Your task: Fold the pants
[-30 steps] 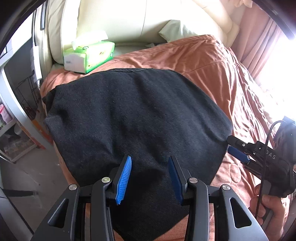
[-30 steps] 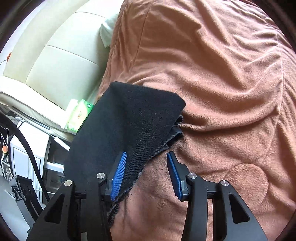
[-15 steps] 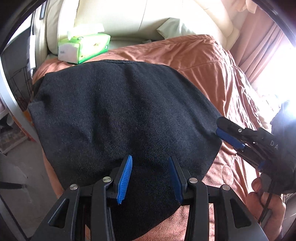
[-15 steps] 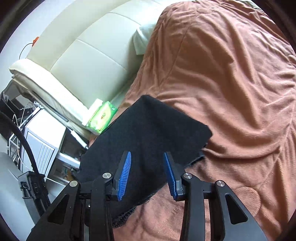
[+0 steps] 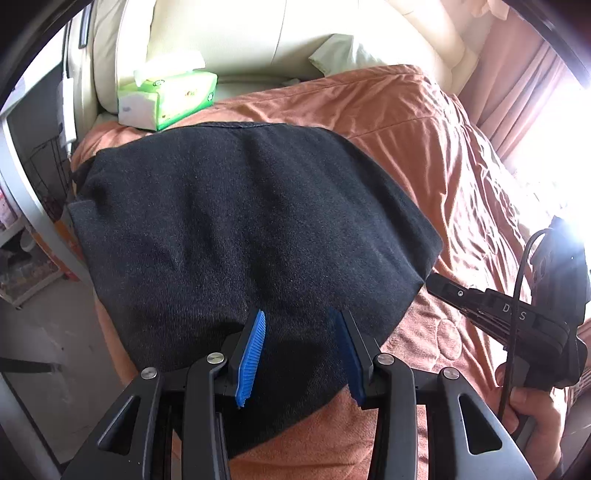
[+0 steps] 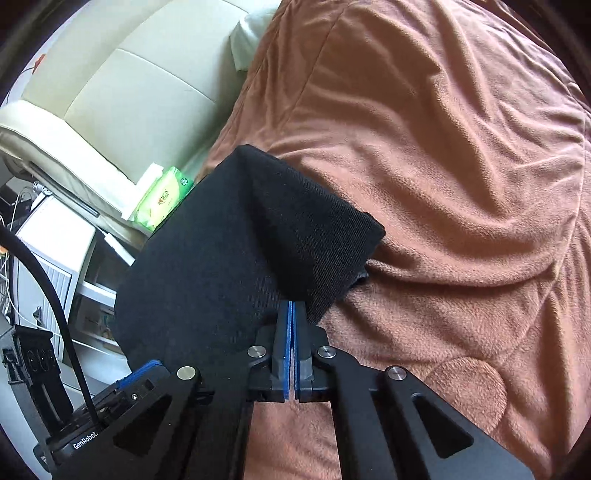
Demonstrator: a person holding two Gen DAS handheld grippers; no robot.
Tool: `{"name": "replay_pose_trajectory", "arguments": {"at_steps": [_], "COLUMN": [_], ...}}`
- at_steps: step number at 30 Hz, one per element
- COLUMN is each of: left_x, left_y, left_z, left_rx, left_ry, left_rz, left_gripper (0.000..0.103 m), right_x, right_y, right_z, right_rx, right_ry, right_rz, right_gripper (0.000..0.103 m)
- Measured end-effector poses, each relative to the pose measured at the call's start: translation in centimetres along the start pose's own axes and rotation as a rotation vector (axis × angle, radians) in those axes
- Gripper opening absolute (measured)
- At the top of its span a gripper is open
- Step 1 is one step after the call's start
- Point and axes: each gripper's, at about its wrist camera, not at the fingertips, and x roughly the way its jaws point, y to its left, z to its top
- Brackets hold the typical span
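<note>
The black pants (image 5: 240, 229) lie folded in a broad slab on the brown bedspread (image 5: 424, 140). My left gripper (image 5: 301, 332) is open, its blue pads hovering over the near edge of the pants. My right gripper (image 6: 290, 314) is shut on the pants (image 6: 229, 251) at their right edge, with the cloth bunched and lifted just ahead of the pads. In the left wrist view the right gripper (image 5: 436, 286) reaches in from the right to the pants' corner, held by a hand (image 5: 532, 406).
A green tissue pack (image 5: 166, 98) sits at the bed's far left by the cream padded headboard (image 5: 240, 33). A pale pillow (image 5: 347, 51) lies behind the bedspread. A white shelf unit (image 6: 55, 254) and floor lie left of the bed. Pink curtains (image 5: 517, 92) hang at right.
My right gripper has closed on the right edge of the pants; it was open before. My left gripper stays open over the near edge, with the view shifted slightly.
</note>
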Motion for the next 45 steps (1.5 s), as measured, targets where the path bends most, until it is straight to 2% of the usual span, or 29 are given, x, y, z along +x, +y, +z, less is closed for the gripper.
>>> {"name": "replay_pose_trajectory", "arguments": {"at_steps": [8, 9, 11, 12, 13, 17, 18, 19, 21, 23, 28, 32, 34, 36, 41, 45], "left_x": [-4.8, -5.4, -6.5, -7.2, -8.0, -10.5, -11.3, -12.0, -13.5, -15.0, -18.3, -20.4, -21.3, -22.2, -24.1, -25.8], "left_y": [-1.8, -2.1, -2.8, -3.1, -3.3, -4.3, -4.5, -4.8, -5.3, -5.8, -6.3, -7.2, -7.6, -8.0, -8.9, -9.4], "left_z": [-0.6, -0.9, -1.4, -1.7, -2.1, -3.6, -4.2, -4.6, -5.6, -6.5, -8.4, -10.0, -10.8, -11.5, -13.5, -15.2], "left_rx": [0.046, 0.053, 0.073, 0.085, 0.097, 0.13, 0.137, 0.145, 0.165, 0.189, 0.208, 0.256, 0.271, 0.28, 0.306, 0.336], "left_ry": [-0.039, -0.043, -0.056, -0.068, -0.079, -0.1, -0.106, -0.112, -0.13, -0.146, -0.177, -0.19, -0.195, -0.2, -0.211, -0.222], "left_rz": [-0.013, -0.017, -0.018, -0.016, -0.014, -0.017, -0.014, -0.011, -0.007, -0.001, -0.009, -0.01, -0.016, -0.03, -0.022, -0.053], "left_gripper": [0.044, 0.044, 0.05, 0.053, 0.058, 0.062, 0.063, 0.067, 0.076, 0.09, 0.102, 0.102, 0.102, 0.102, 0.102, 0.102], "right_x": [-7.3, -8.4, -10.8, -12.1, -13.2, -17.1, -18.0, -19.1, -20.8, -22.7, -26.8, -29.9, -31.5, -32.9, -36.3, -38.8], "right_y": [1.9, 1.9, 1.9, 1.9, 2.0, 2.3, 2.5, 2.7, 3.3, 3.9, 5.3, 6.2, 6.7, 7.0, 7.8, 8.2], "right_z": [-1.9, -2.2, -3.0, -3.4, -3.8, -6.1, -6.7, -7.4, -8.5, -9.6, -12.4, -14.5, -15.7, -17.0, -20.4, -22.8], "right_rx": [-0.071, -0.072, -0.072, -0.074, -0.077, -0.074, -0.078, -0.081, -0.086, -0.096, -0.119, -0.133, -0.14, -0.143, -0.153, -0.131], "right_ry": [-0.027, -0.033, -0.055, -0.075, -0.093, -0.106, -0.112, -0.119, -0.127, -0.128, -0.159, -0.2, -0.218, -0.234, -0.26, -0.268], "right_rz": [-0.016, -0.02, -0.038, -0.049, -0.058, -0.069, -0.077, -0.085, -0.101, -0.112, -0.155, -0.184, -0.203, -0.216, -0.236, -0.245], "right_gripper": [0.002, 0.005, 0.026, 0.045, 0.052, 0.053, 0.056, 0.061, 0.065, 0.066, 0.082, 0.088, 0.098, 0.103, 0.103, 0.103]}}
